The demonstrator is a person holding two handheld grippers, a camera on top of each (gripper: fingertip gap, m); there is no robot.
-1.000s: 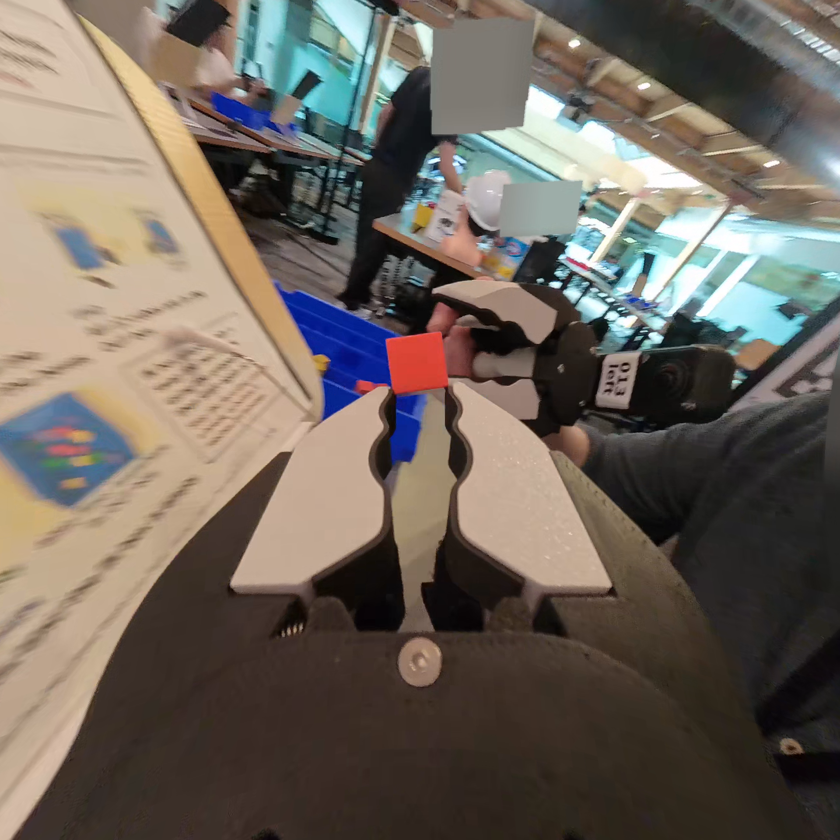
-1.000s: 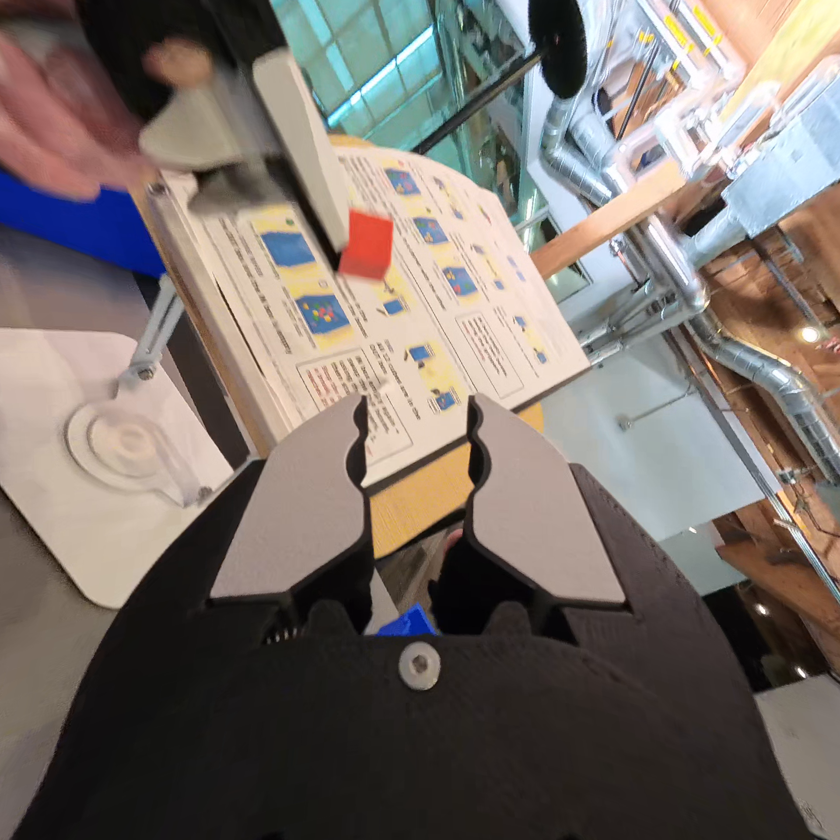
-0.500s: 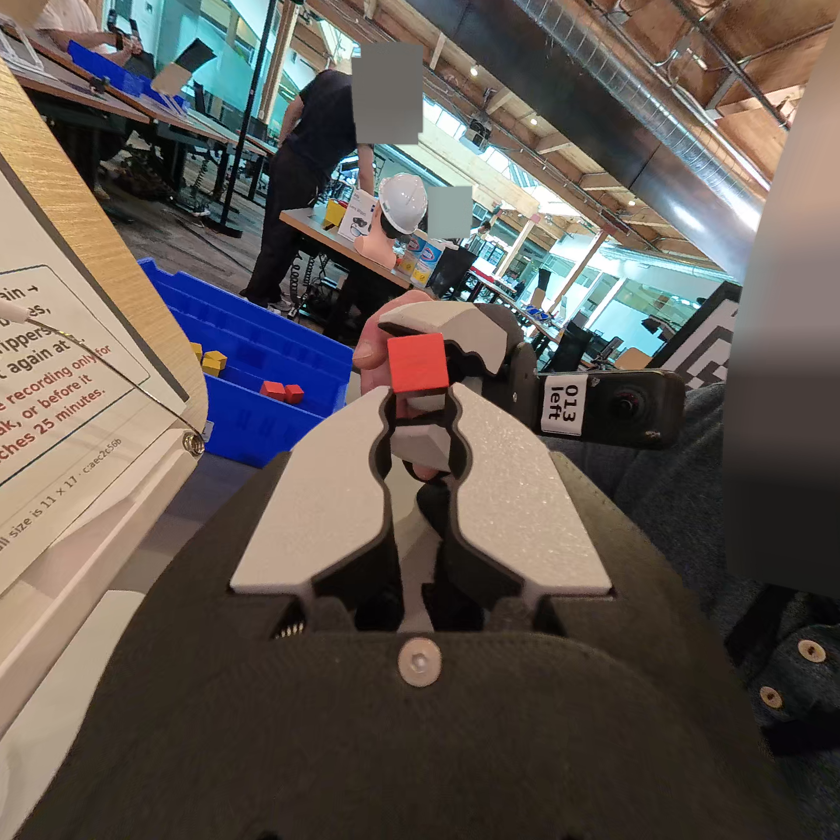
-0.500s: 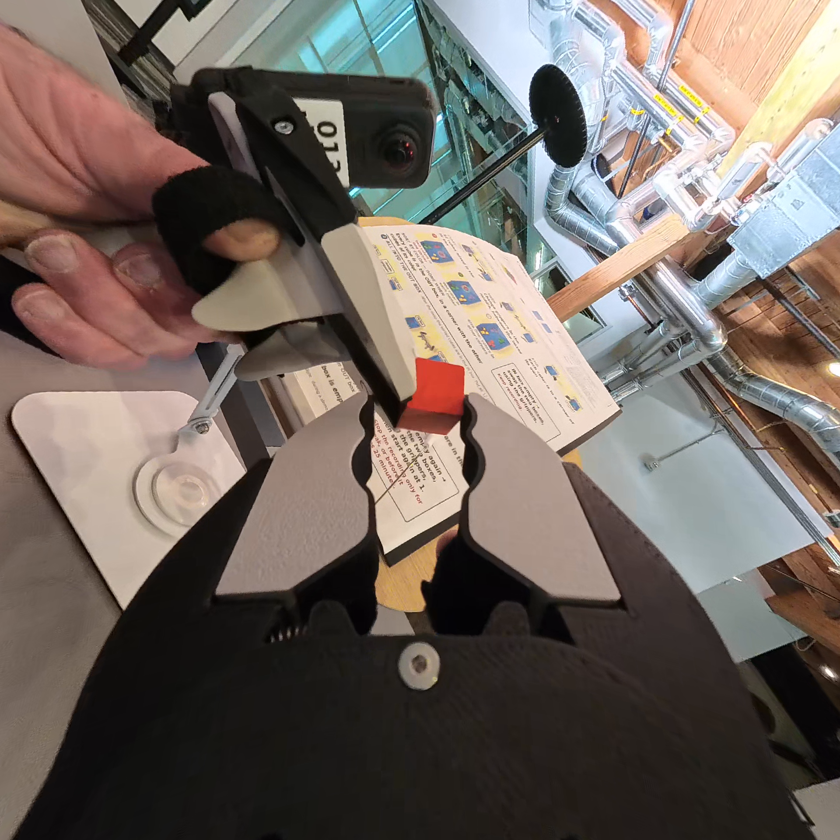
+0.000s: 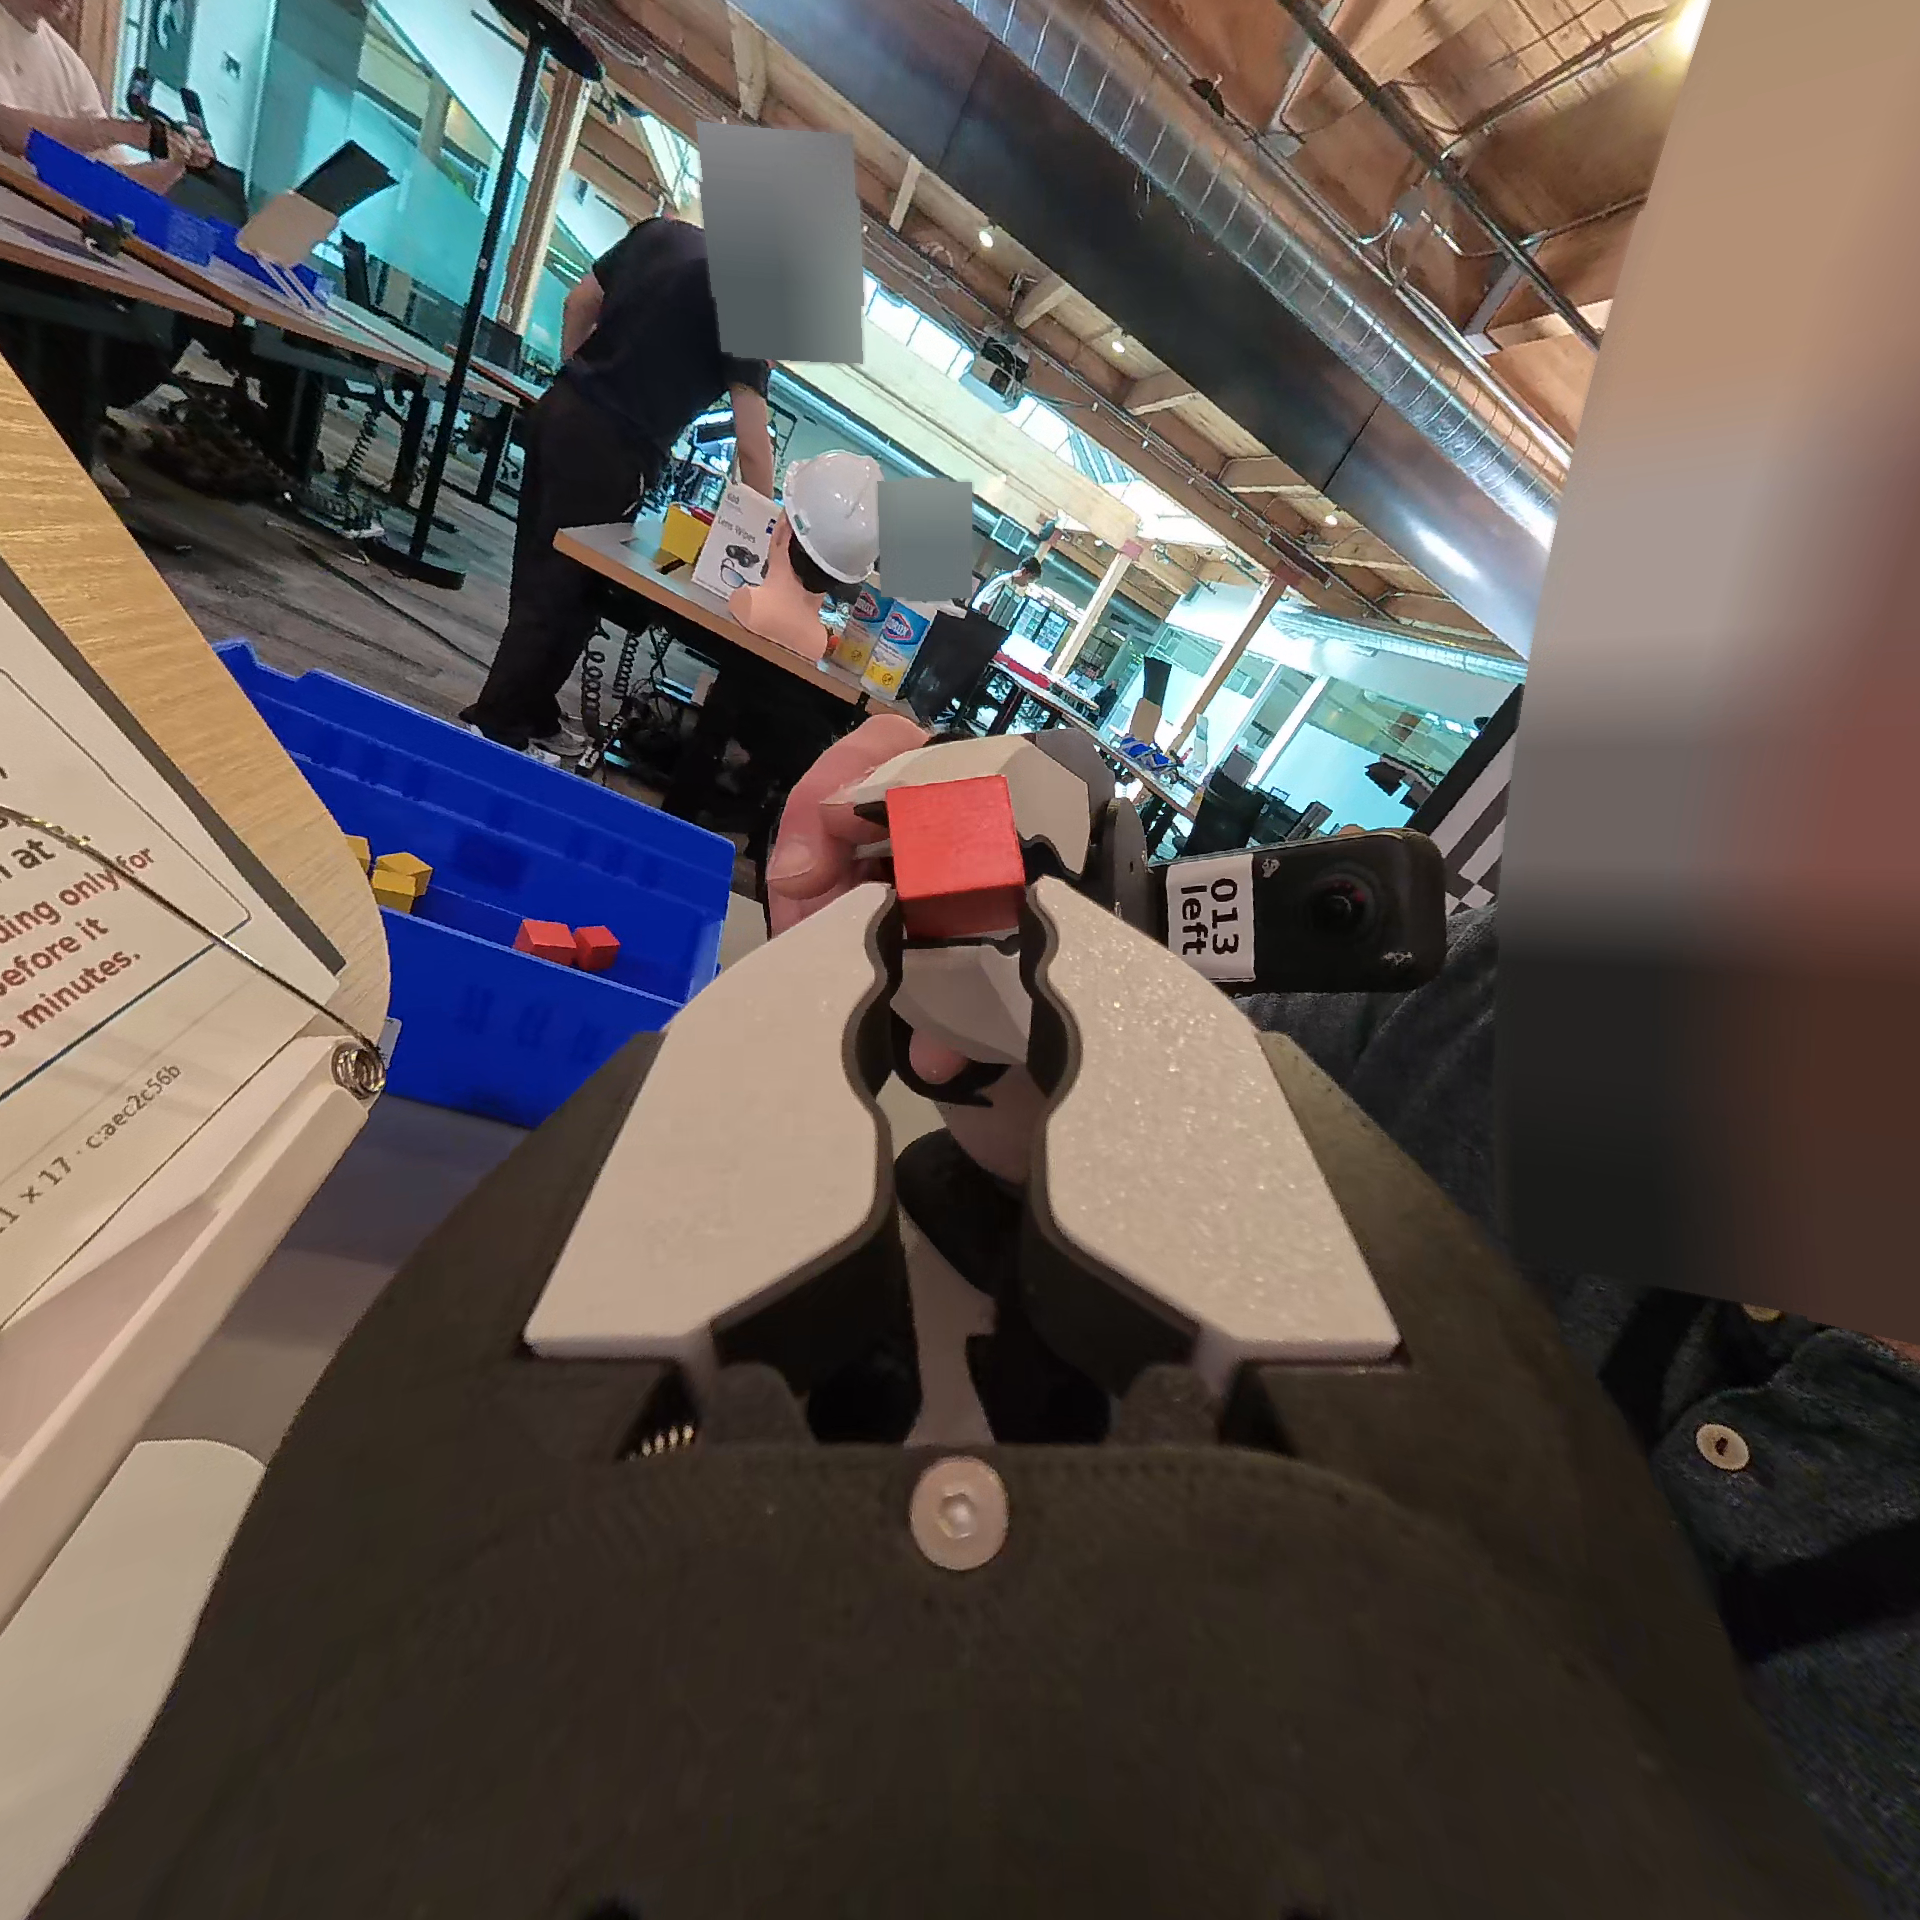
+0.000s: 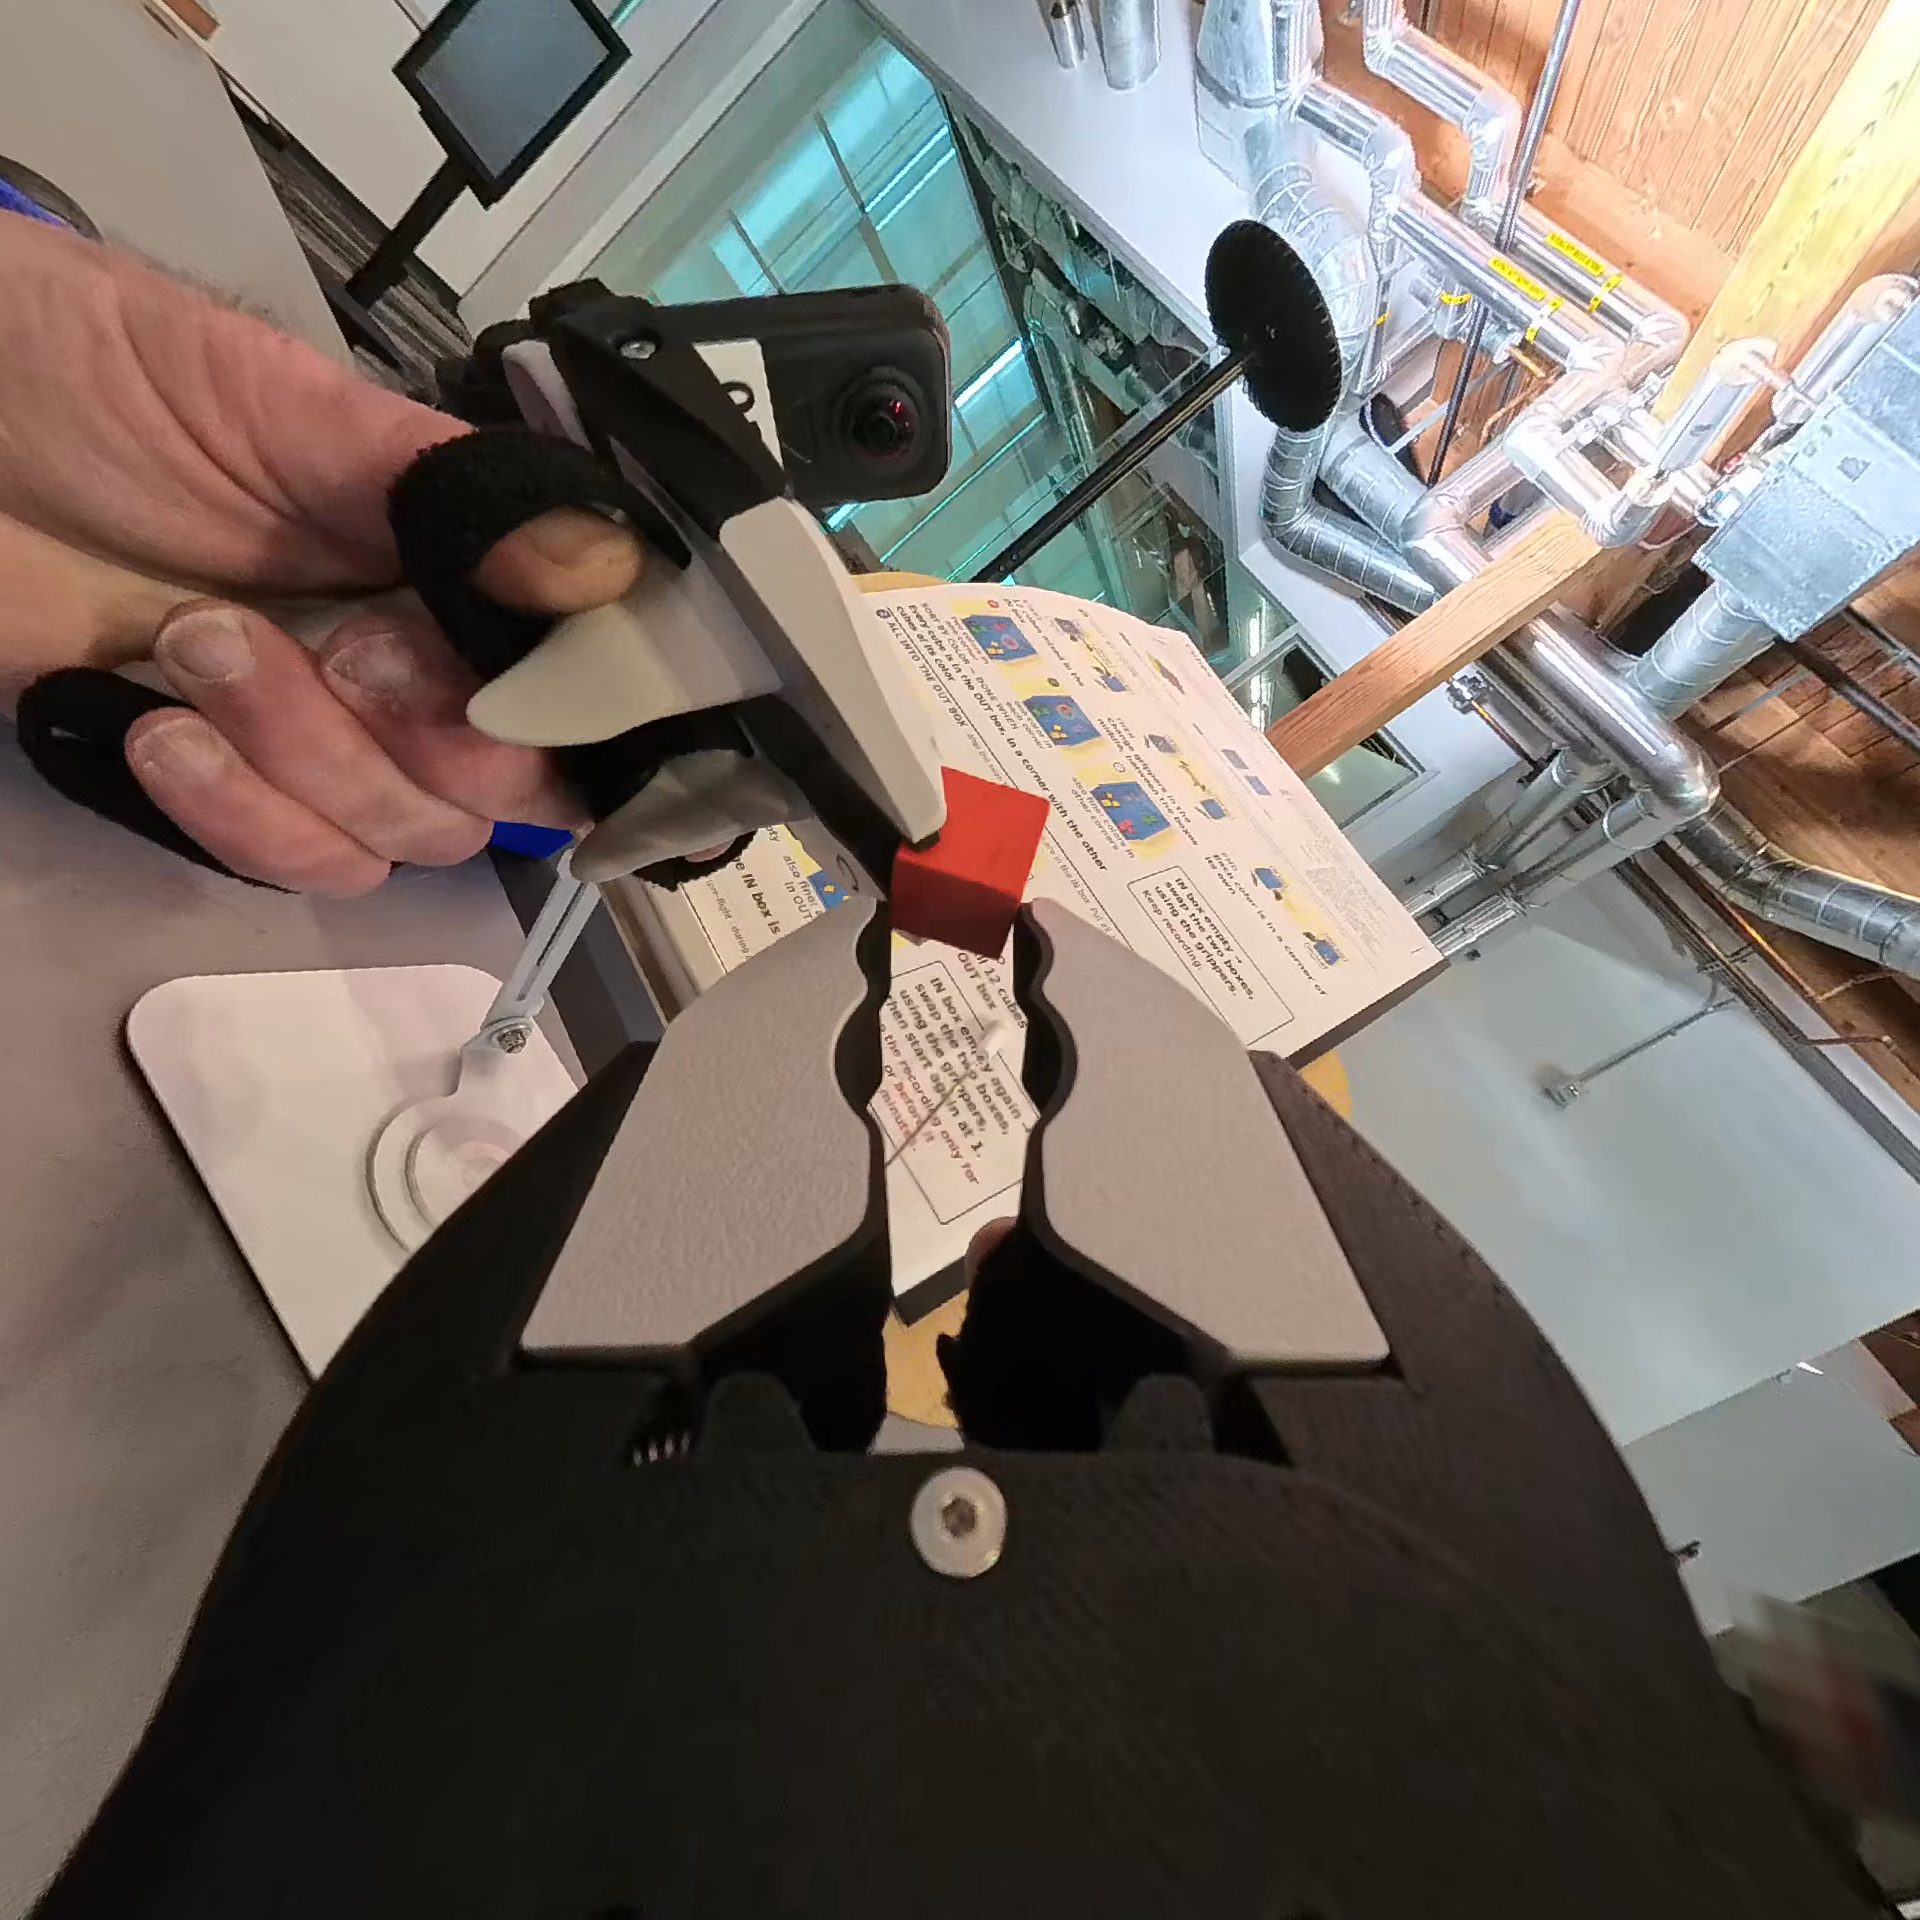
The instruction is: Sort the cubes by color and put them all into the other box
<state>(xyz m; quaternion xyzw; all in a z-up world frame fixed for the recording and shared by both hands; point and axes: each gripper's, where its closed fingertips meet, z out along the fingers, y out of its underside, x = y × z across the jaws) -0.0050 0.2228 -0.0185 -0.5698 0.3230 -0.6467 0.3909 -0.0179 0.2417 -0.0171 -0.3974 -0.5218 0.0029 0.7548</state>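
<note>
Red cube being clamped mid-air by both left gripper and right gripper, above and right of blue box. Risking a drop if releasing unevenly, cube twisting out between opposing fingers.

Bright daylight, fisheye-warped, blurred edges

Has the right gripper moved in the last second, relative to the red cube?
Yes. The right gripper has closed in on the red cube, which now sits between its fingertips; earlier it hung well ahead.
</note>
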